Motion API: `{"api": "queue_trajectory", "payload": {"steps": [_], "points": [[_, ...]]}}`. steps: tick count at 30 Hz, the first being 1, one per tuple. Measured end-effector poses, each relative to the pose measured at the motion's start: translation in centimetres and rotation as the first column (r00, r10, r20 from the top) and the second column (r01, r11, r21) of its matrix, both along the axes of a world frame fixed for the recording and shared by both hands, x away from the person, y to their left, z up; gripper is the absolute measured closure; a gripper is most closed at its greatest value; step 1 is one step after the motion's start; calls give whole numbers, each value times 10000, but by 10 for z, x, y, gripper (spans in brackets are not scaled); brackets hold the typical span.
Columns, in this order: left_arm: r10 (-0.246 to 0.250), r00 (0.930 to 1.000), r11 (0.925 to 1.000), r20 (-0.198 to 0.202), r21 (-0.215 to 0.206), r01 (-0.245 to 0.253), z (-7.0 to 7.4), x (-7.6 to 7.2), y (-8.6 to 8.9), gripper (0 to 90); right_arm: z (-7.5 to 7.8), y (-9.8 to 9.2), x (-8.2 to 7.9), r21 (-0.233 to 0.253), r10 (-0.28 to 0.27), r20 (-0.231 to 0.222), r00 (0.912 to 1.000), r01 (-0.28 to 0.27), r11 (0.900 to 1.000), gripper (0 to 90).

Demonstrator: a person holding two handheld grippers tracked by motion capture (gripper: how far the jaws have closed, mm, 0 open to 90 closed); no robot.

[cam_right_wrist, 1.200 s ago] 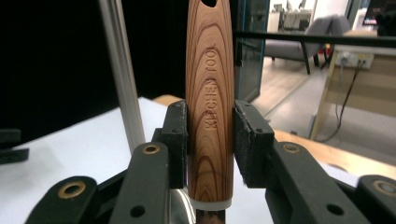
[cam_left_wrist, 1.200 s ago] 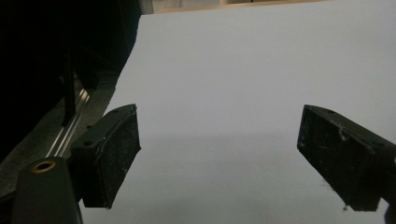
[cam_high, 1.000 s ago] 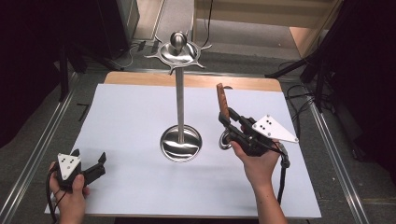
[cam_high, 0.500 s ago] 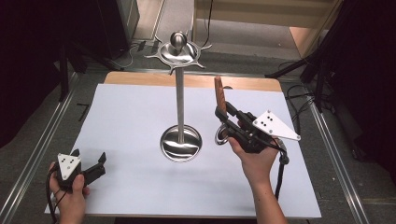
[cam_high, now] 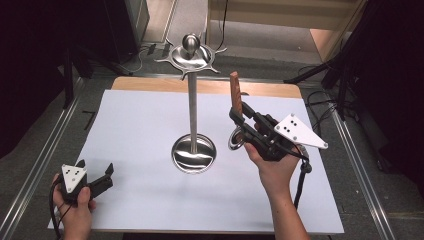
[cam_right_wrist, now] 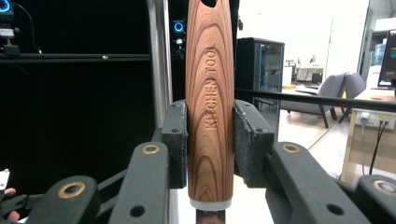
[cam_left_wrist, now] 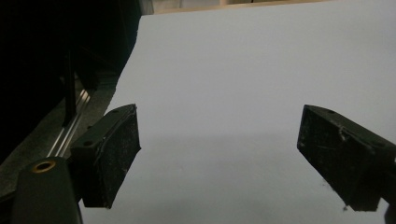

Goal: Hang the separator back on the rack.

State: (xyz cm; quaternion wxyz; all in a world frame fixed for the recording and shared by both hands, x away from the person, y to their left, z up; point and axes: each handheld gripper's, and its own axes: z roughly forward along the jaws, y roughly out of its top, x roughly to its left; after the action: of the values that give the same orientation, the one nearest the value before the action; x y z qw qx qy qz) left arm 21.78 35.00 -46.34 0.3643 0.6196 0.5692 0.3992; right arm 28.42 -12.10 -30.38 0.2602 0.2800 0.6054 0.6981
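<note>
A kitchen tool with a wooden handle (cam_high: 235, 94) marked "KITCHEN TOOL" (cam_right_wrist: 210, 102) stands upright, and my right gripper (cam_high: 241, 117) (cam_right_wrist: 211, 140) is shut on the handle's lower part. A metal ring end (cam_high: 235, 141) hangs below the jaws. Just left of it rises a metal stand, its thin pole (cam_high: 192, 110) (cam_right_wrist: 159, 60) topped by a ring of hooks (cam_high: 190, 56) and set on a round base (cam_high: 194, 154). My left gripper (cam_high: 95, 169) (cam_left_wrist: 219, 158) rests open at the near left corner, over bare white sheet.
A white sheet (cam_high: 140, 120) covers the table, with a strip of wooden board (cam_high: 150, 84) showing at the far edge. Metal rails (cam_high: 47, 160) run along both sides. Dark equipment and cables lie on the floor beyond the table.
My right gripper has lifted the tool and carried it slightly left toward the stand's top. The left gripper has stayed put.
</note>
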Motion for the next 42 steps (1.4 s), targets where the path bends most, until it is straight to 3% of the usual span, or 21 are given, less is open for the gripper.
{"api": "queue_trajectory", "payload": {"steps": [19, 29, 42], "points": [[-15, 10000, 10000, 27, -18, 15, 0, 0, 0, 142, 11, 7, -6, 701, 526, 583, 9969, -567, 9959, 697], [-15, 10000, 10000, 28, -30, 15, 0, 0, 0, 142, 16, 13, -6, 805, 784, 706, 9944, -840, 9932, 697], [-40, 10000, 10000, 18, -66, 40, 0, 0, 1, 142, 16, 21, -6, 599, 1016, 819, 9914, -1066, 9925, 697]]}}
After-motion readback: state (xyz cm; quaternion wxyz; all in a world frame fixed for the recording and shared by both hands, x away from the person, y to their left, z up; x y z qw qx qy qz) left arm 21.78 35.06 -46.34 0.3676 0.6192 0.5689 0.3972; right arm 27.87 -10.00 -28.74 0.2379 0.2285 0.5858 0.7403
